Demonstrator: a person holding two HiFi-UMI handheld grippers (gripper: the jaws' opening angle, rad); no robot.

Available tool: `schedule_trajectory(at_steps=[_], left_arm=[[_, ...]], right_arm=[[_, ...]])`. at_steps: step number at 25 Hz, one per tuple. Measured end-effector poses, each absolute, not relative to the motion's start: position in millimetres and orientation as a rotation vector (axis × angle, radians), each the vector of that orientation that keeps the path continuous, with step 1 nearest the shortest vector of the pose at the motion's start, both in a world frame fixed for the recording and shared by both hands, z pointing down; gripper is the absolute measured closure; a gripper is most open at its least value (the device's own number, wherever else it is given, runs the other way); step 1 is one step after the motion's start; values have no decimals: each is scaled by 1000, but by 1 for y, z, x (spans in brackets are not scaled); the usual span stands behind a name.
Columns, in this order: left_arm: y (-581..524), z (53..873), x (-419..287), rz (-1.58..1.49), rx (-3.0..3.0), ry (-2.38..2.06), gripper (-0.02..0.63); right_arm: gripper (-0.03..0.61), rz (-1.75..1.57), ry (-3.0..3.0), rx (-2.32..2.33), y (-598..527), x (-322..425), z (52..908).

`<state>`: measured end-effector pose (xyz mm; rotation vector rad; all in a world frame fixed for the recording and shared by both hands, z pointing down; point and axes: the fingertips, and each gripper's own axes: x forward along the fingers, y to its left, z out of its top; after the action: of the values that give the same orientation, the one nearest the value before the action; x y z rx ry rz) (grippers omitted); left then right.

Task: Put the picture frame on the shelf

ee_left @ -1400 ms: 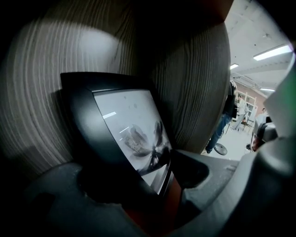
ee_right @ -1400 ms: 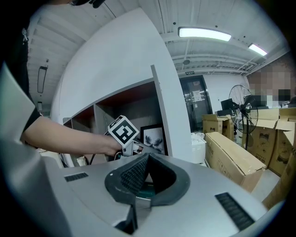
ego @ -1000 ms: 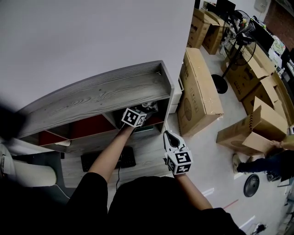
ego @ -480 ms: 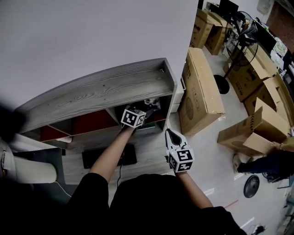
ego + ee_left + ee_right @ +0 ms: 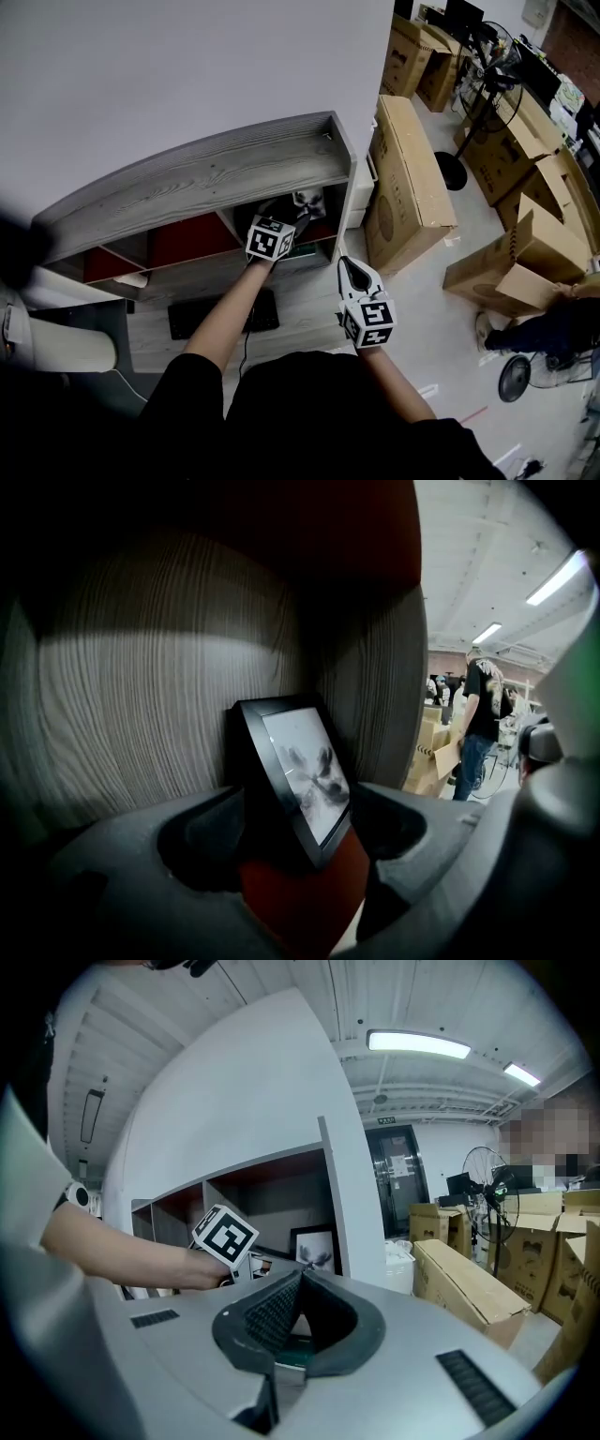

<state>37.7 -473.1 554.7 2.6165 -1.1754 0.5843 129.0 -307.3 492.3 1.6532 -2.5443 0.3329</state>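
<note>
The black picture frame (image 5: pixel 305 771) holds a grey print and stands tilted on the red floor of a compartment, leaning toward the grey wood wall. My left gripper (image 5: pixel 300 855) is open, one jaw on each side of the frame's lower corner with gaps showing. From the head view the frame (image 5: pixel 307 202) sits in the right-hand compartment of the grey shelf (image 5: pixel 206 178), just beyond the left gripper (image 5: pixel 295 217). My right gripper (image 5: pixel 345 265) hangs shut and empty in front of the shelf. The right gripper view shows its own jaws (image 5: pixel 300 1277) closed, and the frame (image 5: pixel 314 1249) upright.
Long cardboard boxes (image 5: pixel 403 178) lie right of the shelf, with more boxes and a standing fan (image 5: pixel 478 94) behind. A black keyboard (image 5: pixel 220 319) lies on the floor before the shelf. A person (image 5: pixel 553 328) bends at far right. A white cylinder (image 5: pixel 66 356) is at left.
The frame now shows more plainly in the compartment, a little beyond the left gripper's tips. The left gripper has barely shifted, and the right gripper has stayed about where it was.
</note>
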Motion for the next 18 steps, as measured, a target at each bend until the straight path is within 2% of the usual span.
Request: schedule_trajectory(at_steps=[18], left_arm=[[-359, 498, -13, 201, 2614, -1326, 270]], right_arm=[[566, 347, -2526, 1730, -289, 132, 486]])
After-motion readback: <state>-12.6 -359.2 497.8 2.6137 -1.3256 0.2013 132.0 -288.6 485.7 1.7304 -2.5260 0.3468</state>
